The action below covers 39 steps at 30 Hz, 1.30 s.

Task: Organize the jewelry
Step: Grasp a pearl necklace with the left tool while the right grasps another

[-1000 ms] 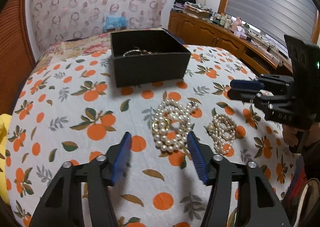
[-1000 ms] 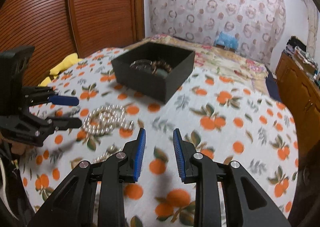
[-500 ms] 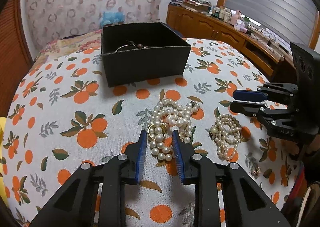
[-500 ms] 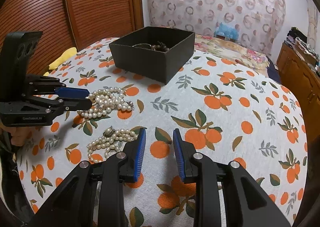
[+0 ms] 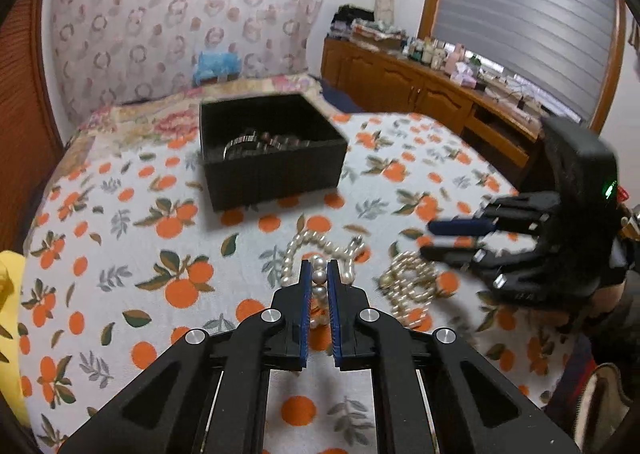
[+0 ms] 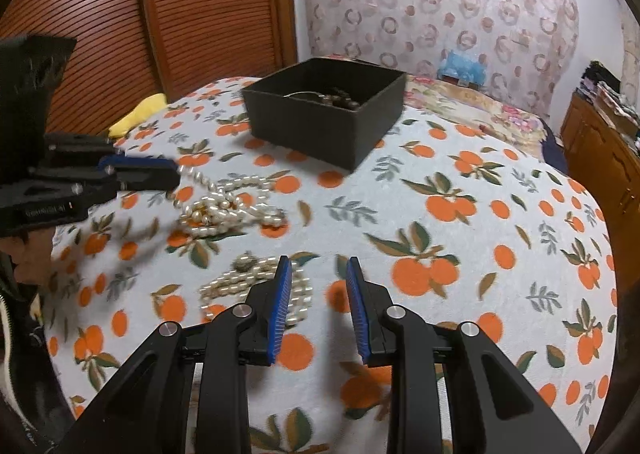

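Note:
My left gripper (image 5: 319,268) is shut on a large white pearl necklace (image 5: 320,250) and lifts it off the orange-print cloth; it also shows in the right wrist view (image 6: 230,204), trailing from the left gripper (image 6: 172,176). A smaller pearl necklace (image 5: 412,286) lies on the cloth; in the right wrist view it (image 6: 248,282) lies just left of my right gripper (image 6: 316,266), which is open and empty. A black open box (image 5: 272,150) with bracelets inside stands beyond; it shows in the right wrist view too (image 6: 324,122).
The bed's orange-print cloth (image 6: 460,222) spreads to the right. A yellow item (image 6: 138,114) lies at the left edge. A wooden sideboard (image 5: 424,86) with clutter stands at the right, and louvred wooden doors (image 6: 140,14) stand at the left.
My left gripper closed on the large pearl necklace and began lifting it. My right gripper moved down towards the smaller necklace, still open.

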Tool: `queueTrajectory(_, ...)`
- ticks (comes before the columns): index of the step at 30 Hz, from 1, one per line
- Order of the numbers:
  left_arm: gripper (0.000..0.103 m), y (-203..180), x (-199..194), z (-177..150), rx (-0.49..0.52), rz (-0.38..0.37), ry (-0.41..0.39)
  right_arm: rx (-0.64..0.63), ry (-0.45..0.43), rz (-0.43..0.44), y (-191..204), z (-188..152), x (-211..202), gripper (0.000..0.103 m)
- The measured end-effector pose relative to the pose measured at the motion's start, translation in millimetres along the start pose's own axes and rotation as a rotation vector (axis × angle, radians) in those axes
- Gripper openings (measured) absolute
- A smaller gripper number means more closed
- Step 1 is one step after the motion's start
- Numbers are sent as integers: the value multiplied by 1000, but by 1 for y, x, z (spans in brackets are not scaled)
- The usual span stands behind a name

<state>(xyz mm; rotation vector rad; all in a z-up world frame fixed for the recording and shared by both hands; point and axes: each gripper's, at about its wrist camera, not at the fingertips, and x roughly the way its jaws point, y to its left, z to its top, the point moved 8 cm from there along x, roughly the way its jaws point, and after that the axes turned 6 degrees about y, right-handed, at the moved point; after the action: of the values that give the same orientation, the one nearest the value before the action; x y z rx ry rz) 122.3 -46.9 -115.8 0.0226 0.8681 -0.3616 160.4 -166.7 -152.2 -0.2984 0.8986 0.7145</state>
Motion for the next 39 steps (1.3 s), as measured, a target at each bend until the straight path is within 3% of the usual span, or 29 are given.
queueTrajectory(10,7,0,-26,10,-8,-1,-65,-70,61,31,21,-7,10,30)
queueTrajectory(18,7,13,-38,14,-35,11,-93,-74,77,-43,10,-7,13,29)
queueTrajectory(24,7,14,-38,13,-38,10,-93,-56,81,-52,6,-9,15,28)
queueTrajectory(29,7,15,-38,11,-40,12,-88,-70,85,-49,11,-8,16,10)
queueTrajectory(39,7,12,-54,32,-21,11,-137,-66,9,-44,12,9,-10,6)
